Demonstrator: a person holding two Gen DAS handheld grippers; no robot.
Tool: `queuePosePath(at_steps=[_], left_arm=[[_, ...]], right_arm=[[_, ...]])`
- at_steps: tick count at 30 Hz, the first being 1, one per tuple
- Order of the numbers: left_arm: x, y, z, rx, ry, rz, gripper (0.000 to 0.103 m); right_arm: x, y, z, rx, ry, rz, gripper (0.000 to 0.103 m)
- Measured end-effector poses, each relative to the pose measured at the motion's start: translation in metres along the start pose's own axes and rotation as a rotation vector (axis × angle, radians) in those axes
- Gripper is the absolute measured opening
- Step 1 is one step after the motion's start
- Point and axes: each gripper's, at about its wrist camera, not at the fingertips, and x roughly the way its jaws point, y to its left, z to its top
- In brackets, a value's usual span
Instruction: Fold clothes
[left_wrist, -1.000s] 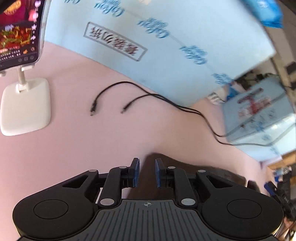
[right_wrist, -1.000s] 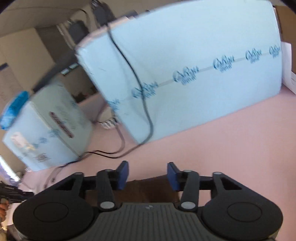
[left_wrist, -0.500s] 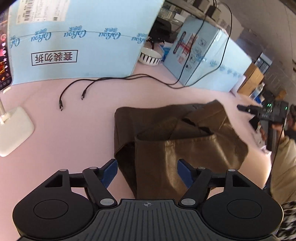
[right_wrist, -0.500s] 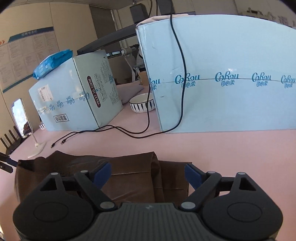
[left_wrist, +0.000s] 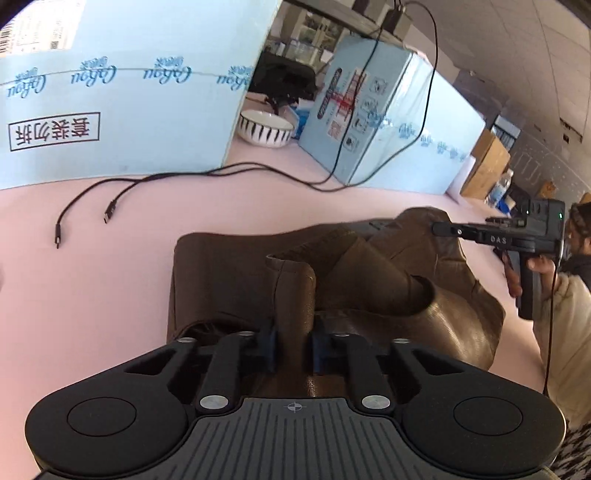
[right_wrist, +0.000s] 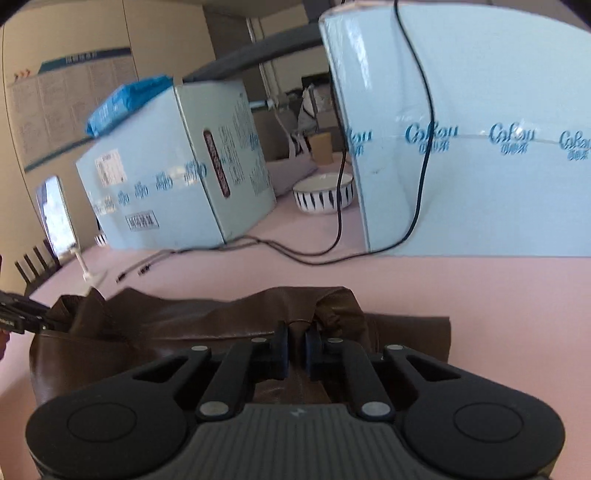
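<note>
Each gripper, the left gripper (left_wrist: 293, 349) and the right gripper (right_wrist: 296, 350), is matte black, with a ribbed grey-black housing nearest the camera, two round discs at its outer corners, silver screw heads along the finger links, and blue pads (left_wrist: 268, 349) inside the fingers. A small crosshair mark sits on the left housing. The person's sleeve (left_wrist: 559, 332) is cream, with a black cable hanging across it.

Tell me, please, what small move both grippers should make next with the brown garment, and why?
Probably lift both pinched edges a little together. The left gripper and right gripper have just closed on raised folds of the brown garment, which lies bunched on the pink table; lifting should free the fabric to fold over.
</note>
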Motion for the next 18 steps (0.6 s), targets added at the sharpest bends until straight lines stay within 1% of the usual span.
queuePosePath(at_steps=[2,4,5,7,8,9,10,11,12,13,14,15,16,17,18], left_arm=[[-0.013,0.003,0.003,-0.016,-0.057,-0.015,0.005],[-0.015,0.009,0.011,-0.033,-0.074,-0.022,0.005],[-0.014,0.013,0.016,-0.053,-0.083,-0.024,0.006],[-0.001,0.022,0.026,-0.113,-0.087,-0.026,0.007],[0.01,0.03,0.032,-0.168,-0.086,-0.021,0.011],[0.021,0.038,0.036,-0.226,-0.083,-0.016,0.014],[0.034,0.046,0.038,-0.27,-0.052,-0.01,0.015],[0.05,0.056,0.04,-0.312,-0.007,0.01,0.017],[0.059,0.062,0.038,-0.335,0.014,0.03,0.02],[0.066,0.066,0.036,-0.353,0.034,0.04,0.022],[0.07,0.069,0.034,-0.372,0.041,0.043,0.023],[0.067,0.071,0.032,-0.391,0.03,0.034,0.028],[0.065,0.073,0.031,-0.406,0.021,0.029,0.032],[0.059,0.074,0.031,-0.413,0.007,0.037,0.041],[0.051,0.075,0.032,-0.416,-0.012,0.053,0.051]], right_arm=[[-0.023,-0.004,0.003,0.029,-0.088,-0.022,0.007],[-0.035,-0.014,0.009,0.07,-0.133,-0.073,0.007],[-0.037,-0.022,0.012,0.098,-0.14,-0.093,0.007],[-0.028,-0.04,0.015,0.175,-0.097,-0.153,0.007],[-0.021,-0.046,0.015,0.202,-0.069,-0.186,0.008],[-0.01,-0.05,0.013,0.217,-0.029,-0.222,0.009],[0.002,-0.055,0.008,0.232,0.017,-0.253,0.011],[0.014,-0.059,0.002,0.245,0.058,-0.275,0.017],[0.023,-0.062,-0.005,0.252,0.084,-0.295,0.022],[0.027,-0.063,-0.01,0.247,0.088,-0.306,0.026],[0.027,-0.064,-0.012,0.24,0.082,-0.307,0.04],[0.022,-0.063,-0.012,0.238,0.068,-0.307,0.059],[0.015,-0.063,-0.01,0.237,0.044,-0.309,0.066],[0.006,-0.06,-0.008,0.227,0.011,-0.316,0.071],[-0.003,-0.056,-0.005,0.212,-0.028,-0.326,0.073]])
